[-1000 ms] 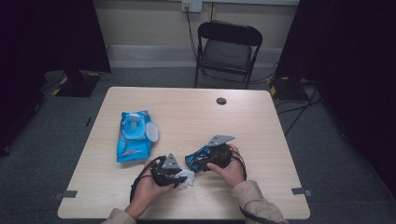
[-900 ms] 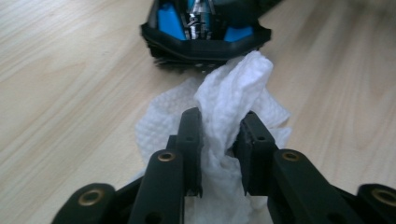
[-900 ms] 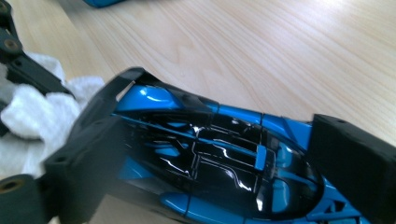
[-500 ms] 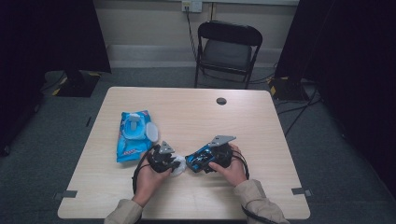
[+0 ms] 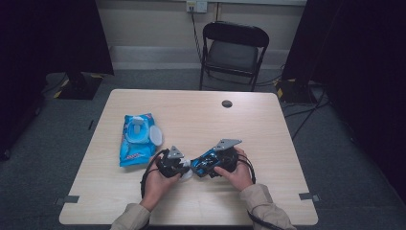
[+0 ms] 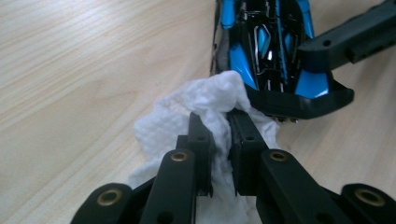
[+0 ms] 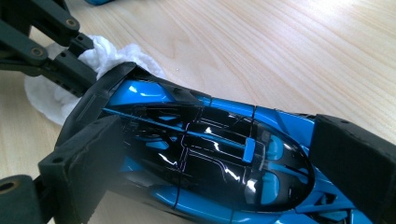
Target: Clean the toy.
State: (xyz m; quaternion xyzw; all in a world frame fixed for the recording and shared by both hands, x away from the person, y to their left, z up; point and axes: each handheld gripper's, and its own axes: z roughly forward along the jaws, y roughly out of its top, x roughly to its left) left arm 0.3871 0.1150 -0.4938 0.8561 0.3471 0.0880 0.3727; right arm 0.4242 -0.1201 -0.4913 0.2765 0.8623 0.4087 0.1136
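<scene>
Since the earlier frame, the left gripper has closed further, clamping the white wipe at lower centre. Right gripper grips the blue toy car across its body, wipe touching the car's nose.

The left tool and the right tool meet tip to tip over the near middle of the worktop. Between the right tool's jaws lies the toy car. At its end nearest the left tool sits the crumpled wipe, apparently touching it. The wipes pack lies left of and beyond the left tool. Far behind both stands a chair
</scene>
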